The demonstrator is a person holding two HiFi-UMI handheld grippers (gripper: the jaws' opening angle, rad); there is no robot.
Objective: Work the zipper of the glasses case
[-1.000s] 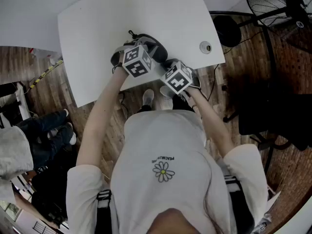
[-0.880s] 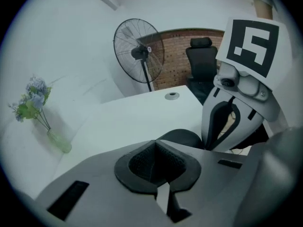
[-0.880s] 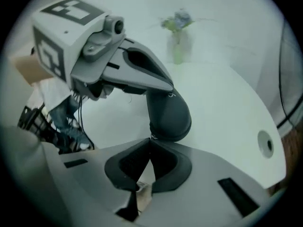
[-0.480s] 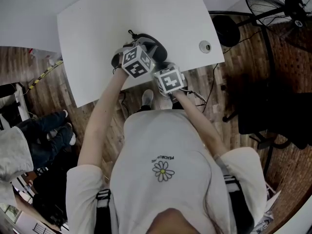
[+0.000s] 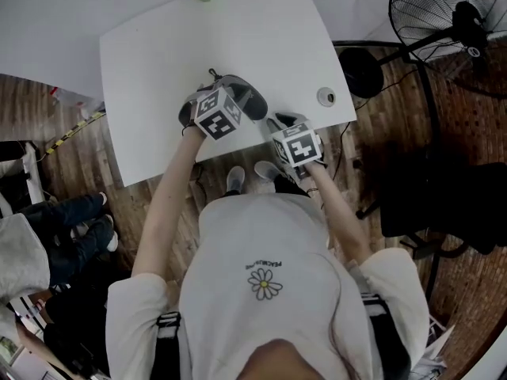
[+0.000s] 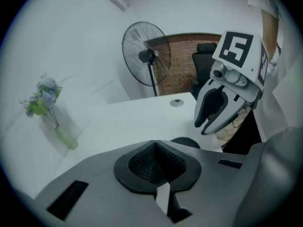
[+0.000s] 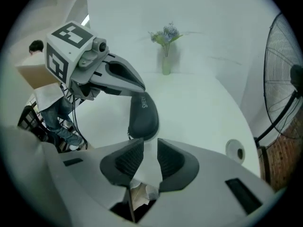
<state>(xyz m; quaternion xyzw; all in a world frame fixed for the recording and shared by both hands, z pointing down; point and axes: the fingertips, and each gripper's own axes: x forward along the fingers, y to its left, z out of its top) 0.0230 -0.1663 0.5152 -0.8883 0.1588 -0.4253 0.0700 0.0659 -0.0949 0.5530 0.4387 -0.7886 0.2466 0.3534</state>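
Overhead, the glasses case (image 5: 252,98) lies near the counter's (image 5: 238,30) front edge, half hidden by the left gripper (image 6: 155,144), whose own view shows jaws together. The right gripper (image 7: 146,157), jaws just opened and empty, faces the whole case.

We count one glasses case (image 7: 143,117) and one white table (image 5: 158,54). There are two grippers, the left gripper (image 6: 155,150) and the right gripper (image 7: 150,148); each has two jaws and one marker cube (image 5: 218,113), so four jaws and two cubes in all. The tabletop has one round cable port (image 5: 325,96). We find one vase (image 7: 166,66) with one bunch of flowers (image 7: 165,33). We count one standing fan (image 5: 451,22) and one dark chair (image 6: 204,56). Two light shoes (image 5: 235,179) show, and one shirt (image 5: 261,236) with one daisy print (image 5: 265,279). One other person (image 5: 71,220) appears at the head view's left edge.
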